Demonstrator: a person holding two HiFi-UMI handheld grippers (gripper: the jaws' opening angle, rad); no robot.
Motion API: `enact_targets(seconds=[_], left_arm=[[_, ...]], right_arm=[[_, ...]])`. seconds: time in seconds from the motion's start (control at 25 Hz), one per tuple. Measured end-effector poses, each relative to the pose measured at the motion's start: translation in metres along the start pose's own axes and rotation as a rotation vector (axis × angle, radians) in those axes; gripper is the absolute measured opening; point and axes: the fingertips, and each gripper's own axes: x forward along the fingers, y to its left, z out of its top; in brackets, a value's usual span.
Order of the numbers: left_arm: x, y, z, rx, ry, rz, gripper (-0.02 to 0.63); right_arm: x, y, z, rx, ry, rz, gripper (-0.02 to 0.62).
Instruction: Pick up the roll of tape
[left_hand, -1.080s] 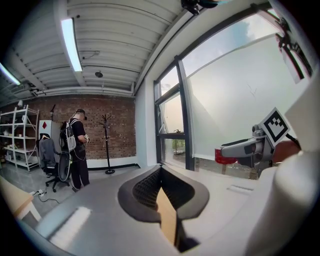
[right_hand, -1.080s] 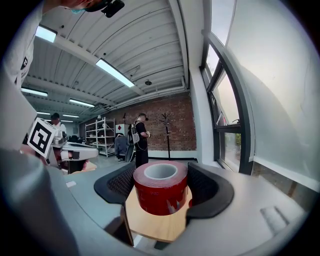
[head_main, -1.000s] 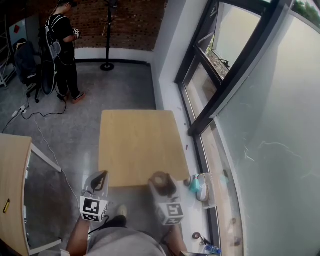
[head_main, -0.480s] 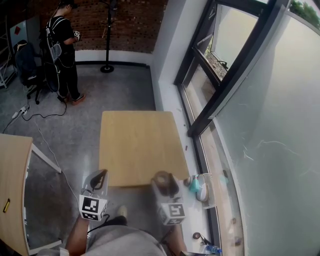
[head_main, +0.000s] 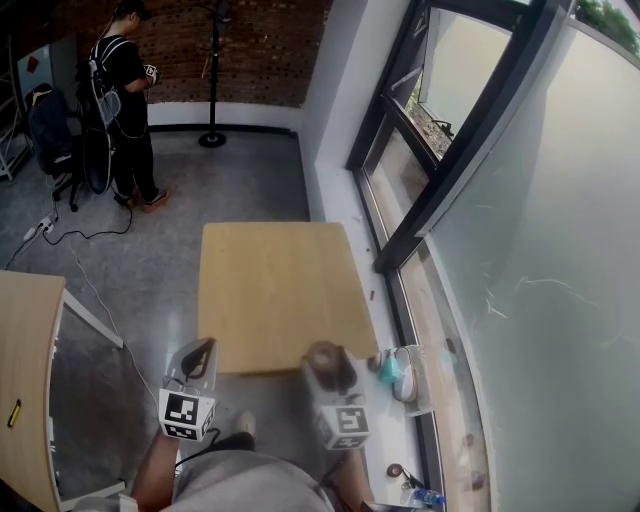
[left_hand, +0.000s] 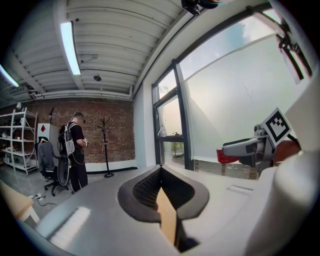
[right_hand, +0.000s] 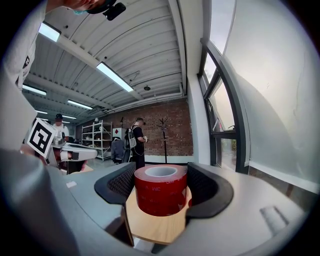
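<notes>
— Where are the left tongs?
— The left gripper (head_main: 204, 352) hangs off the table (head_main: 270, 290) at its 7 o'clock corner, jaws together on nothing.
— And the tape?
— The roll of tape (right_hand: 160, 192) stands upright at the table's 5 o'clock edge, with its long axis vertical and its hole facing 12 o'clock. The right gripper (right_hand: 162, 169) is clamped on its sides.
— Do the views differ?
— The head view shows only a dark blur. The right gripper view shows the red roll and its pale core.
— Any containers?
— At 3 o'clock from the roll, a white tray (head_main: 418, 385) sits on the sill with something teal (head_main: 389, 372) at its left. I cannot tell what it is.
</notes>
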Motion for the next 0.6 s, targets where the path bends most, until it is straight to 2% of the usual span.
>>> enact_targets(seconds=[0.6], left_arm=[[-0.0005, 0.0025, 0.0008, -0.015, 0.001, 0.006, 0.000]], right_arm=[[-0.0009, 0.0010, 0.0007, -0.007, 0.006, -0.002, 0.336]])
